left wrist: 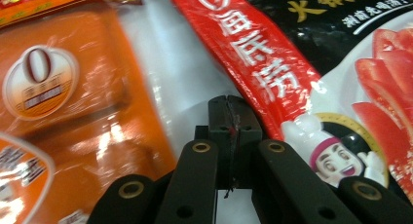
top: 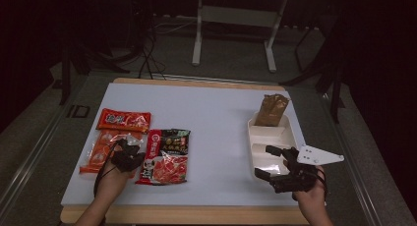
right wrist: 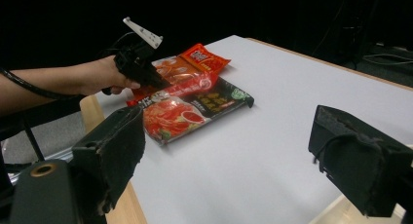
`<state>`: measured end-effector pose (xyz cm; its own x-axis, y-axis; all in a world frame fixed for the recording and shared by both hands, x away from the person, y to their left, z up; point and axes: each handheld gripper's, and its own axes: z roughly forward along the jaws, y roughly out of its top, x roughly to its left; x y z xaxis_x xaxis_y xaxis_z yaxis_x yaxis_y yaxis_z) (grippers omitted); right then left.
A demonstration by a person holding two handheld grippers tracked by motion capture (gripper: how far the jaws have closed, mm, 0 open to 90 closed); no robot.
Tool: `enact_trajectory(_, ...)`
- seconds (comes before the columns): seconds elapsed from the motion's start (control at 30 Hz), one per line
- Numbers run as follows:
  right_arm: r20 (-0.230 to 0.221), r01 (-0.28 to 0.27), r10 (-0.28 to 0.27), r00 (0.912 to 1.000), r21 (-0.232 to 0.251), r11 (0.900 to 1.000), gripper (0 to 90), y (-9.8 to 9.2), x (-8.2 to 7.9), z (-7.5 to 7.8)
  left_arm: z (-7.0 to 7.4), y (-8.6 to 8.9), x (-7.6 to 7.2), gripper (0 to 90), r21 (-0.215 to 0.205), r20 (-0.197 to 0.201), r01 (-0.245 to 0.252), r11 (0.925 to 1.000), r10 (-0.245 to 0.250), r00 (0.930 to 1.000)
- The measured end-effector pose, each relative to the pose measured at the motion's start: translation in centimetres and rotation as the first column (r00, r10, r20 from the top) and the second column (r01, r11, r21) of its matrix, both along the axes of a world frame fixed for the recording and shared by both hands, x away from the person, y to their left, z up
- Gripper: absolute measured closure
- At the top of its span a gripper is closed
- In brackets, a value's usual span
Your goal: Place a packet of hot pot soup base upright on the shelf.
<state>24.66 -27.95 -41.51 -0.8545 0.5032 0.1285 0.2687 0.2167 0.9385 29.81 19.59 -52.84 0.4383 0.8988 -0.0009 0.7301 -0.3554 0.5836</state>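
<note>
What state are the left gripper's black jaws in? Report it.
Shut: the left gripper has its pads pressed together, apparently pinching the red-and-black packet's edge.

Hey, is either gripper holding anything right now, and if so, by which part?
The left gripper has its jaws shut, seemingly pinching the left edge of the red and black packet. The right gripper is open and holds nothing.
</note>
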Motion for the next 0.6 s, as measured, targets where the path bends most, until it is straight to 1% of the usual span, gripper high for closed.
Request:
enact_trajectory(0.03,0.001,0.000,0.000,1.0000,-0.001,1.000,13.1,0.0,0.0,0.0,0.0,-0.2,0.0,90.0,0.008,0.003,-0.001,1.0000,0.001,1.0000)
enact_trajectory(0.1,-0.001,-0.001,0.001,1.0000,0.001,1.000,13.1,-0.1,0.0,0.0,0.1,-0.3,0.1,90.0,0.003,-0.001,-0.001,1.0000,0.001,1.0000)
enact_trajectory(0.17,-0.003,-0.003,0.003,1.0000,0.001,1.000,13.1,-0.1,0.0,0.0,0.1,-0.6,0.1,90.0,0.012,0.004,0.002,0.9999,-0.002,1.0000)
enact_trajectory(0.23,-0.001,-0.004,0.004,1.0000,0.002,1.000,13.1,0.0,0.0,0.0,0.1,-0.7,0.0,90.0,0.000,-0.007,0.011,0.9999,-0.011,0.9999)
enact_trajectory(0.27,0.000,-0.004,0.004,1.0000,0.000,1.000,13.1,0.0,0.0,0.0,0.1,-0.8,0.0,90.0,-0.007,-0.005,0.013,0.9999,-0.013,0.9999)
enact_trajectory(0.3,-0.003,-0.004,0.004,1.0000,0.000,1.000,13.1,0.0,0.0,-0.1,0.1,-1.0,-0.1,90.0,-0.004,-0.004,0.028,0.9996,-0.028,0.9996)
enact_trajectory(0.37,-0.006,-0.005,0.005,1.0000,0.002,1.000,13.1,0.0,0.1,-0.1,0.1,-1.4,-0.2,90.0,-0.014,-0.007,0.043,0.9990,-0.043,0.9990)
enact_trajectory(0.47,-0.007,-0.008,0.008,0.9999,0.003,1.000,13.1,0.1,0.1,-0.2,0.2,-2.1,-0.2,90.0,-0.013,-0.012,0.071,0.9974,-0.071,0.9974)
enact_trajectory(0.53,-0.006,-0.009,0.009,0.9999,-0.001,1.000,13.2,0.1,0.1,-0.2,0.2,-2.6,-0.2,90.0,-0.021,-0.016,0.083,0.9963,-0.083,0.9964)
enact_trajectory(0.6,-0.012,-0.014,0.014,0.9998,-0.001,1.000,13.1,0.2,0.1,-0.2,0.2,-3.2,-0.2,90.0,-0.018,-0.018,0.100,0.9948,-0.101,0.9948)
